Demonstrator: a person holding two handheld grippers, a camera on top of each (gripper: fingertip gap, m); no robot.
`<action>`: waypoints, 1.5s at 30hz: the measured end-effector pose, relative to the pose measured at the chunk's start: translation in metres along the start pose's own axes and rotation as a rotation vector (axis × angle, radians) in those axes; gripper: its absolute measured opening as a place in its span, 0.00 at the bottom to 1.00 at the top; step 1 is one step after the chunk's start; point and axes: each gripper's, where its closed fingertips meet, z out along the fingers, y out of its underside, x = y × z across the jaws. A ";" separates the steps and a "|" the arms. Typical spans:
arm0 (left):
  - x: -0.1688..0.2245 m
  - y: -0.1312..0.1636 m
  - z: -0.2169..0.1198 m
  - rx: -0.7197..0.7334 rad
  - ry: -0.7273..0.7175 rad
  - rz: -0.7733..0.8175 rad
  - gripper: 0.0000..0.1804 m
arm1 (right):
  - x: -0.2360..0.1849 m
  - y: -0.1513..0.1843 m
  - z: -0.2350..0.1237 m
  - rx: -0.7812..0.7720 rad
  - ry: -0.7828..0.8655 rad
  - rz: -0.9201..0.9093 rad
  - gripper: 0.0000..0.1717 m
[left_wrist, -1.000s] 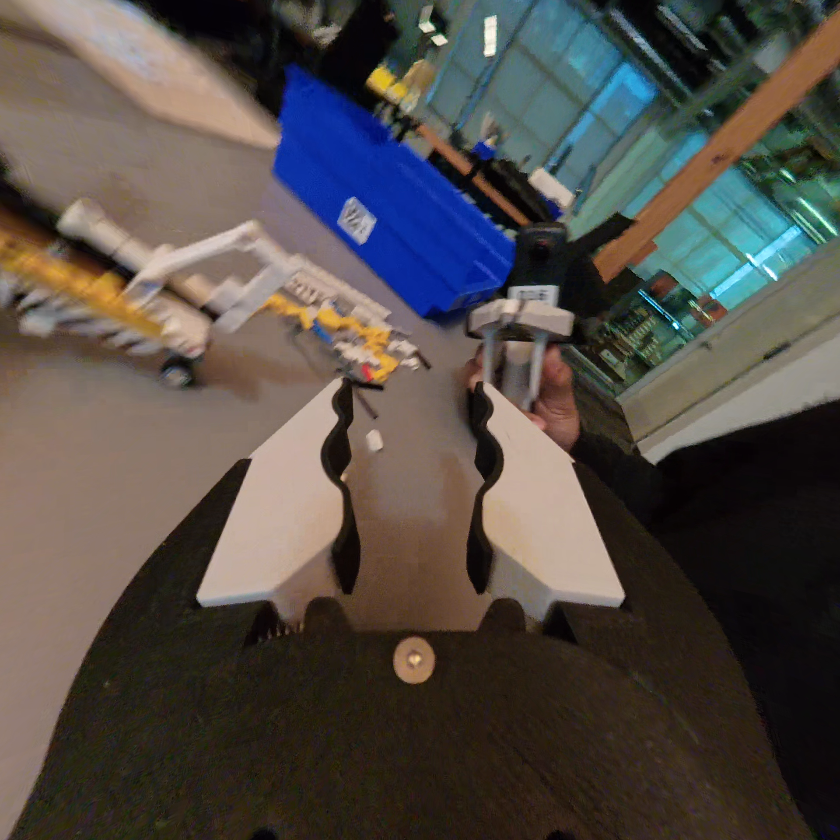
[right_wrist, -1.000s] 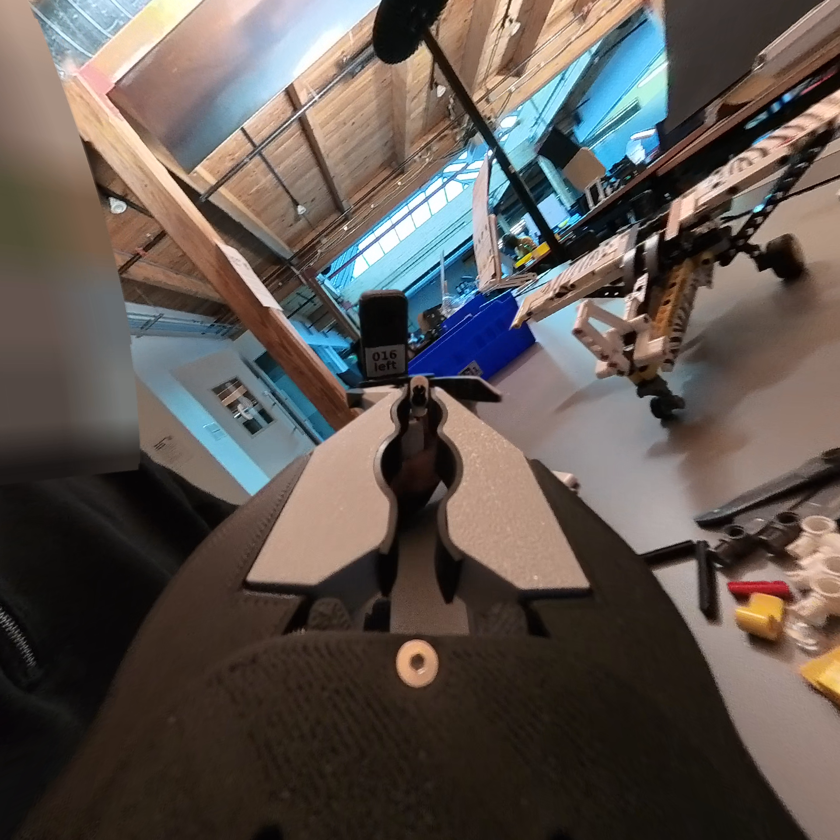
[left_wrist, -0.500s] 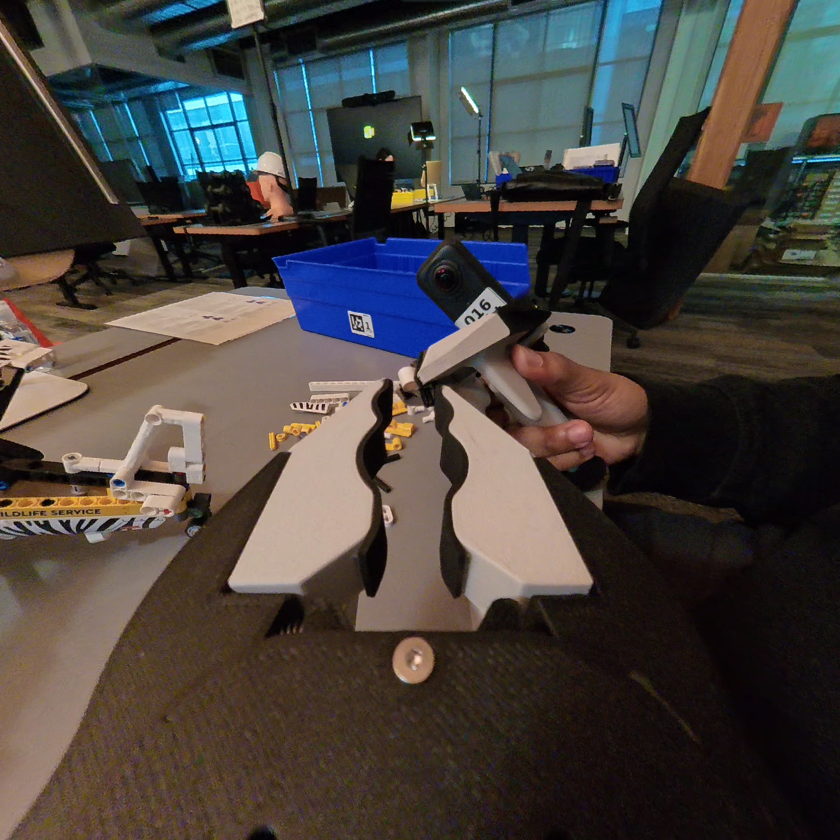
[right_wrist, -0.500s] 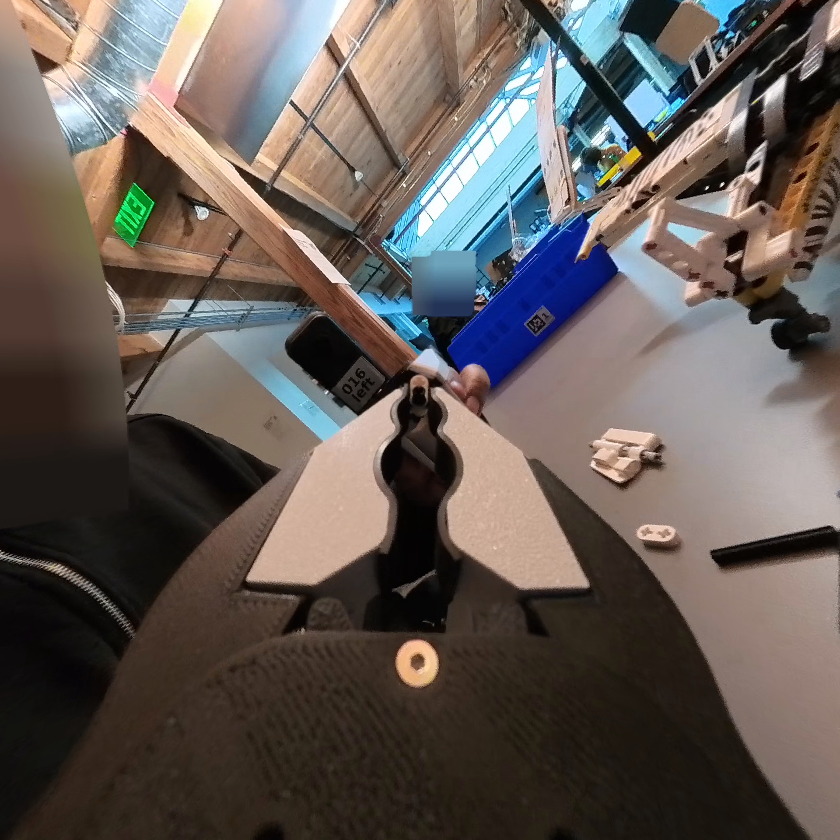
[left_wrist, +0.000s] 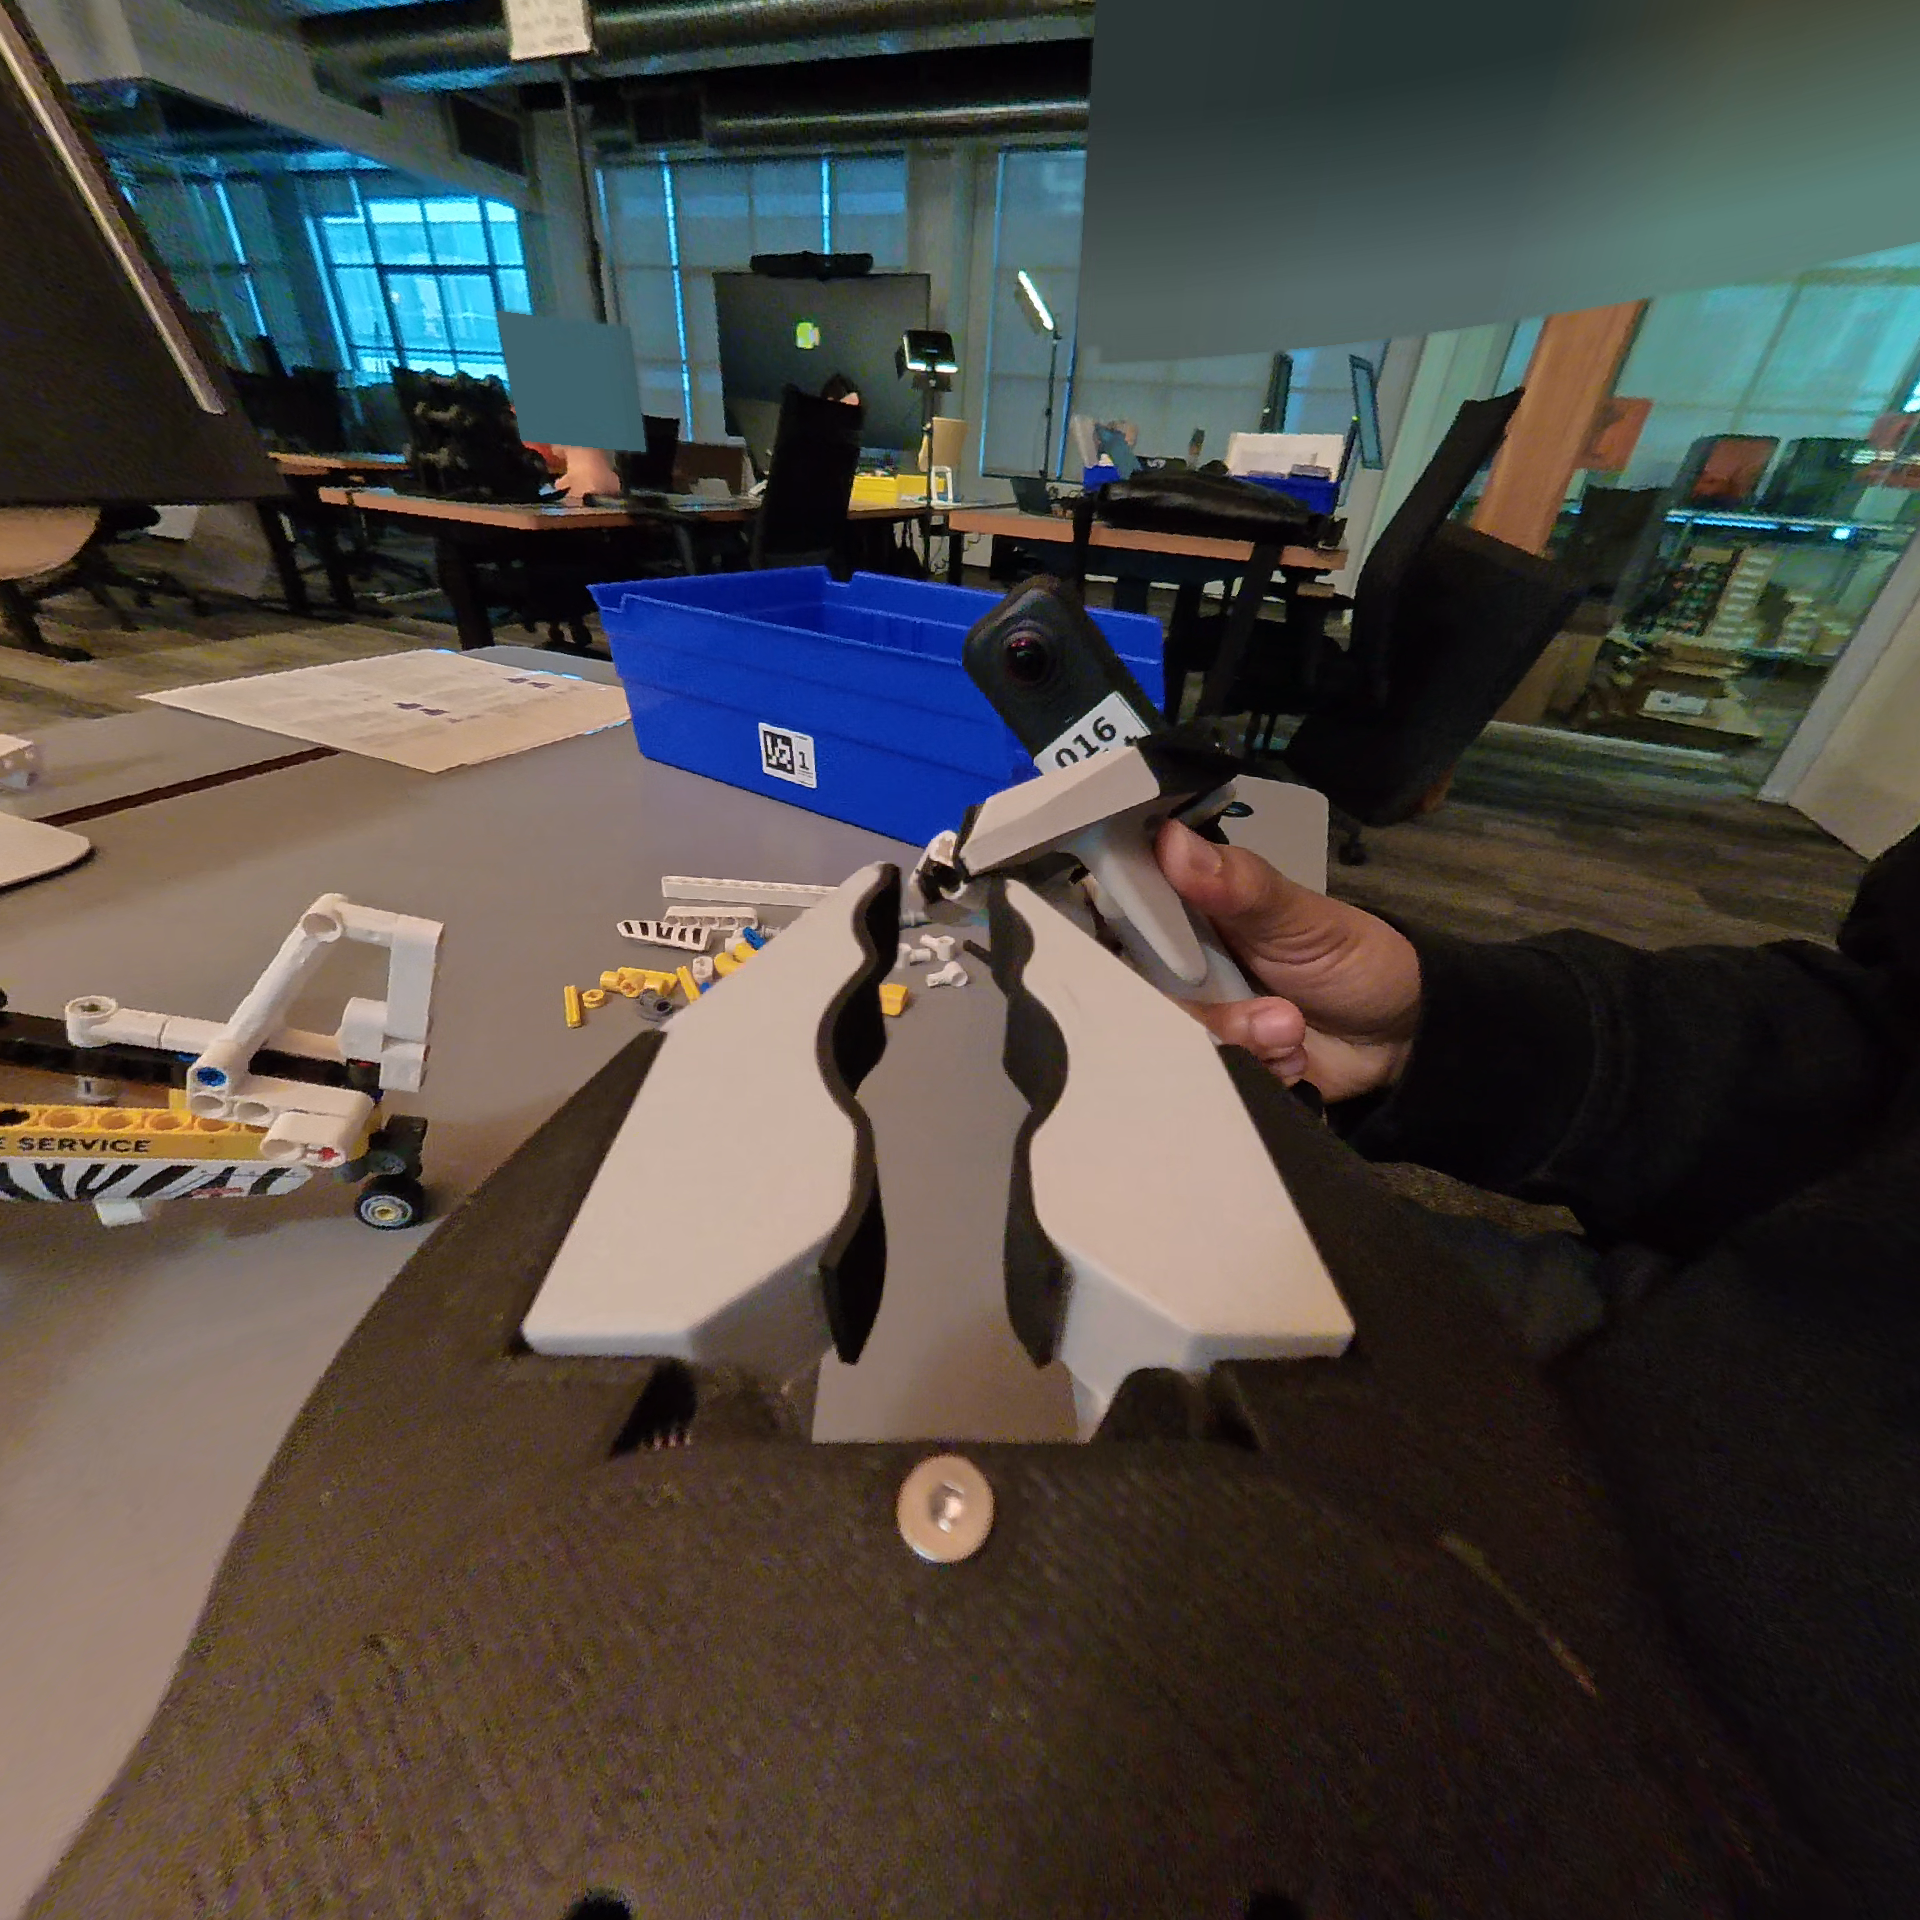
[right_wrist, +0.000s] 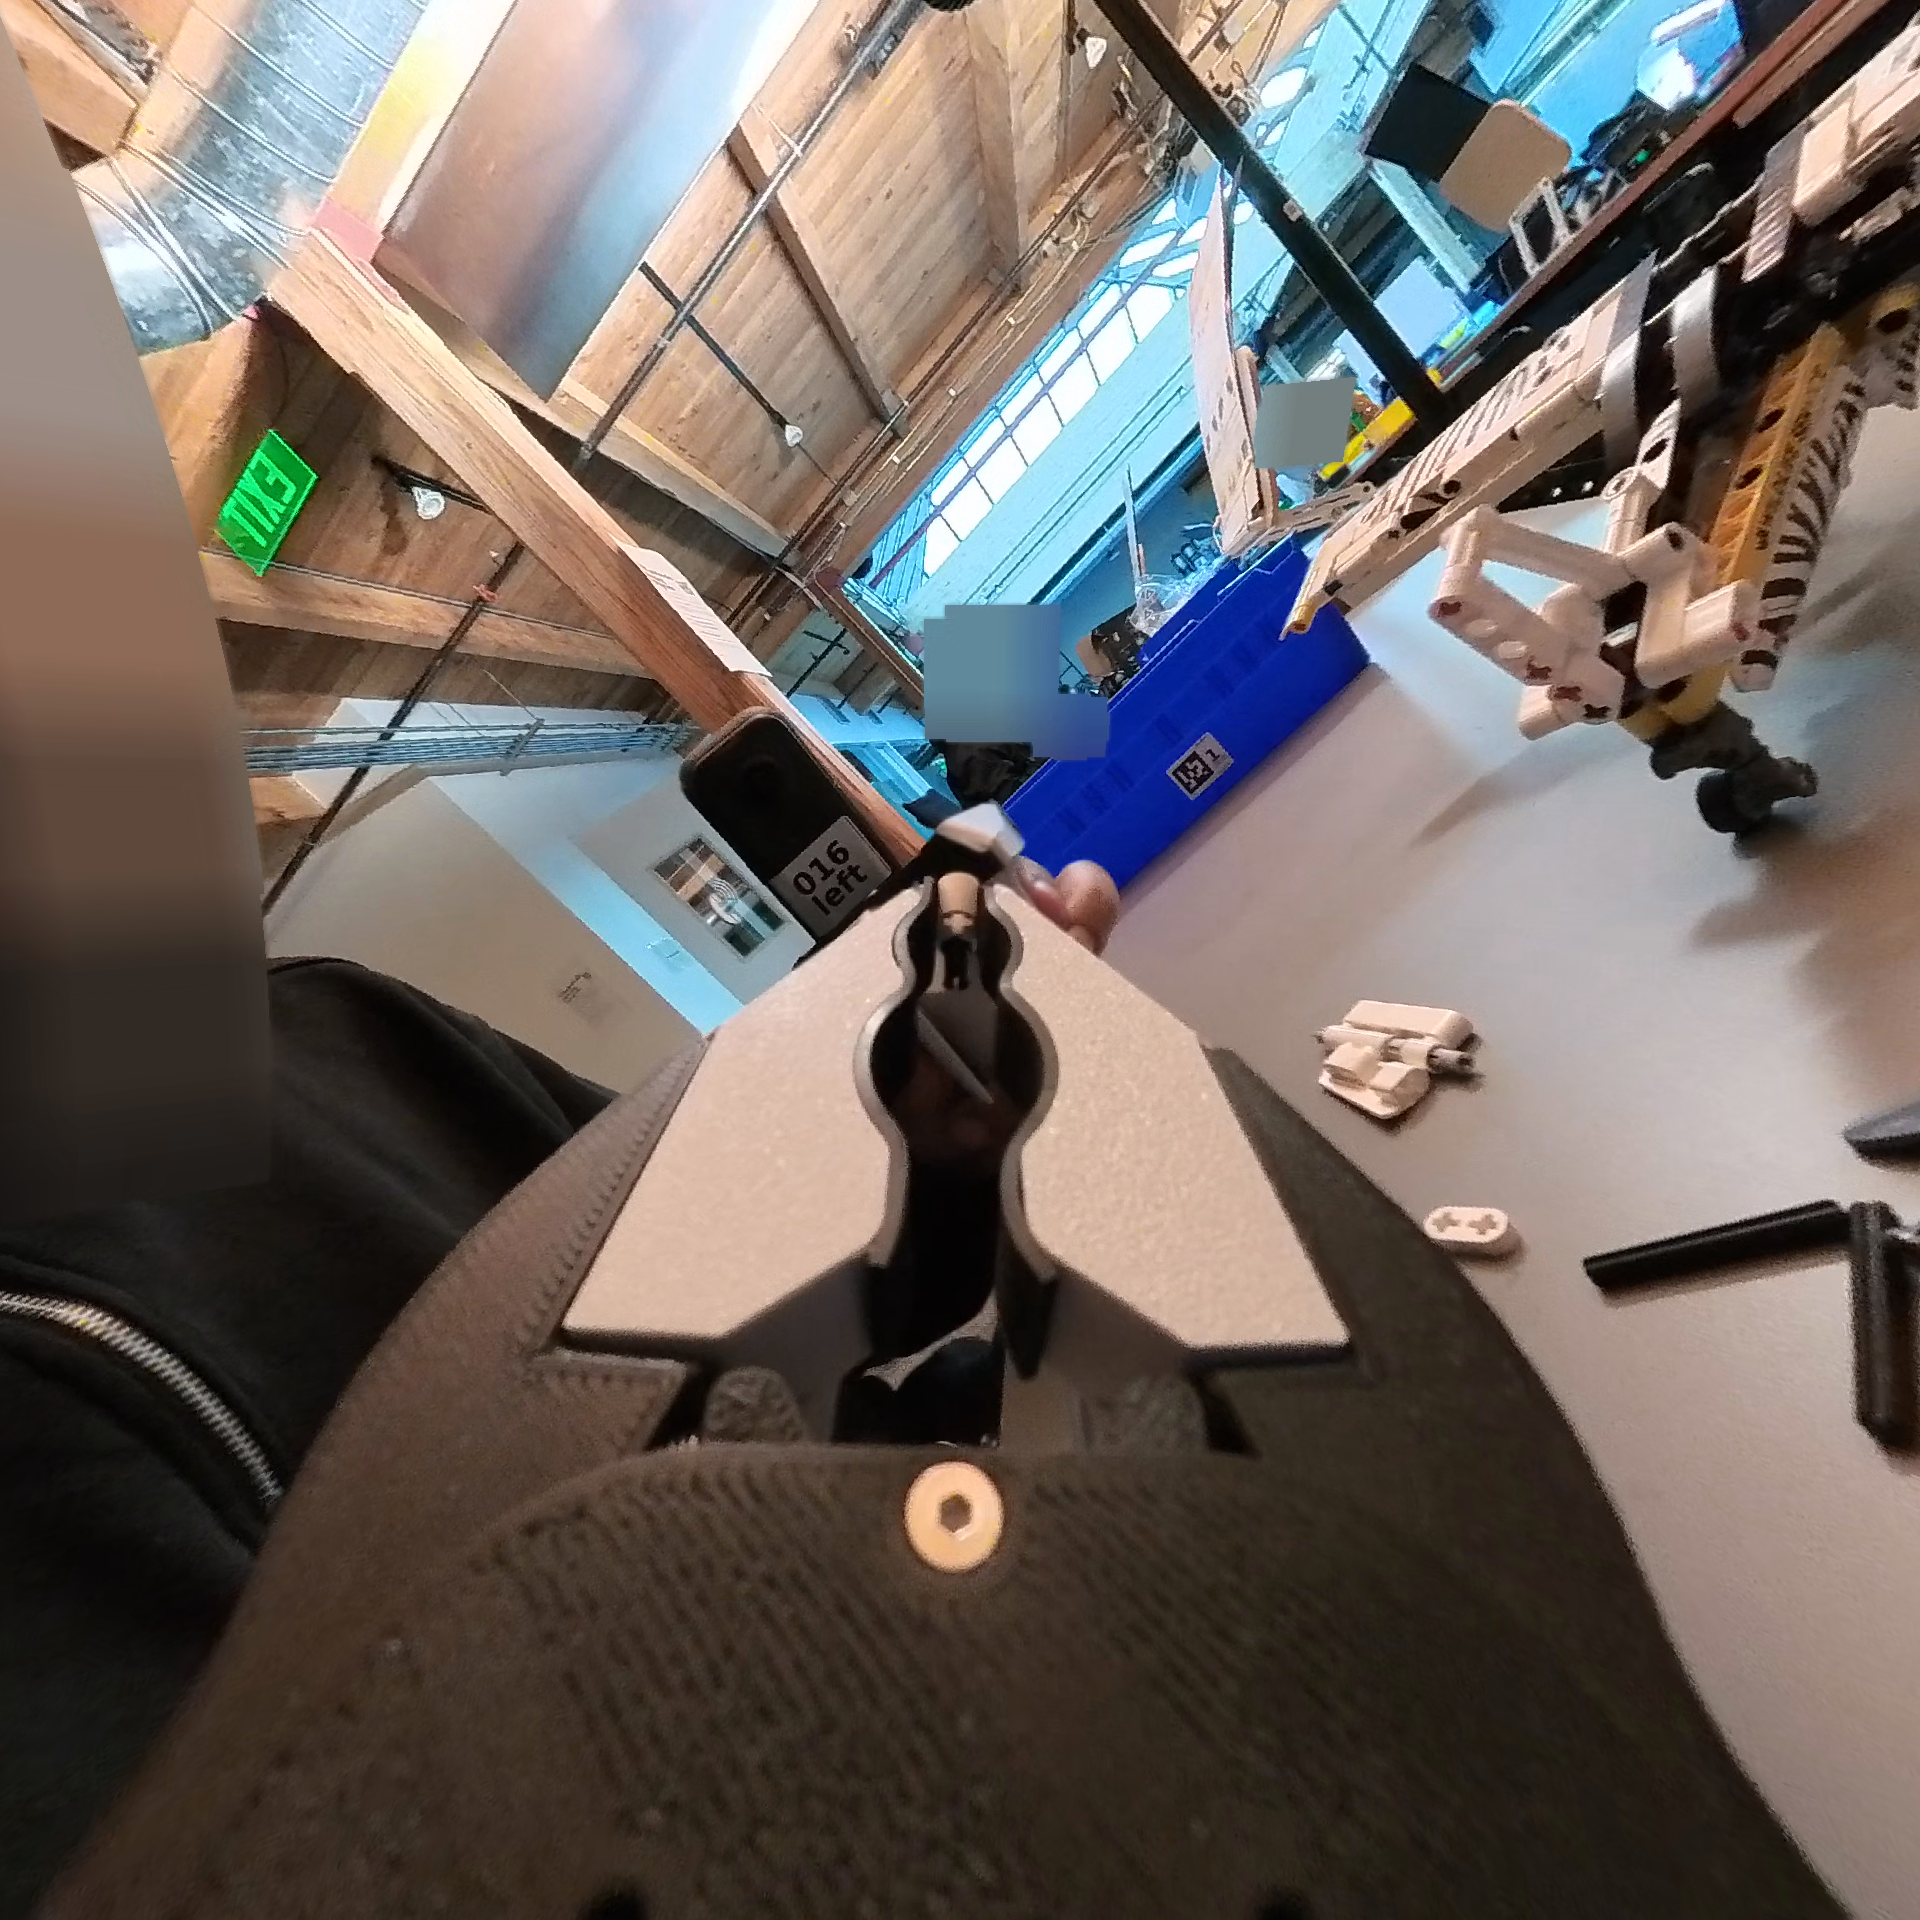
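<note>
In the left wrist view my left gripper (left_wrist: 943, 888) has its jaws narrowed around a small white connector piece (left_wrist: 935, 871), with a pad on each side of it. My right gripper (left_wrist: 961, 854), held by a hand (left_wrist: 1299, 966), comes in from the right and pinches the same piece at its tip. In the right wrist view my right gripper (right_wrist: 956, 904) is shut on that pale piece (right_wrist: 956, 894). The left gripper's fingertips (right_wrist: 982, 831) sit right at the piece's far end. Both grippers are held above the grey table (left_wrist: 312, 862).
A blue bin (left_wrist: 831, 675) stands behind. A yellow, white and zebra-striped brick vehicle (left_wrist: 208, 1122) is at the left. Loose yellow and white pieces (left_wrist: 665, 977) lie under the grippers. A paper sheet (left_wrist: 395, 707) lies farther back. A white sub-assembly (right_wrist: 1392, 1060), a small white link (right_wrist: 1470, 1231) and black axles (right_wrist: 1714, 1257) lie to the right. Left and right tips are no more than a few centimetres apart.
My left gripper swung level and its jaws closed from wide to narrow around the piece at the right gripper's tip. My right gripper stayed shut on the piece and tilted.
</note>
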 end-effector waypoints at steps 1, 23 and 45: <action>0.000 0.000 0.000 -0.004 0.003 0.000 0.10 | 0.000 0.000 0.000 -0.002 -0.004 0.006 0.02; 0.009 -0.002 -0.002 0.016 0.070 0.001 0.08 | -0.005 0.001 -0.003 -0.008 -0.074 0.086 0.03; 0.003 -0.007 -0.008 0.063 0.091 -0.073 0.00 | -0.005 -0.004 -0.004 0.029 -0.083 0.083 0.14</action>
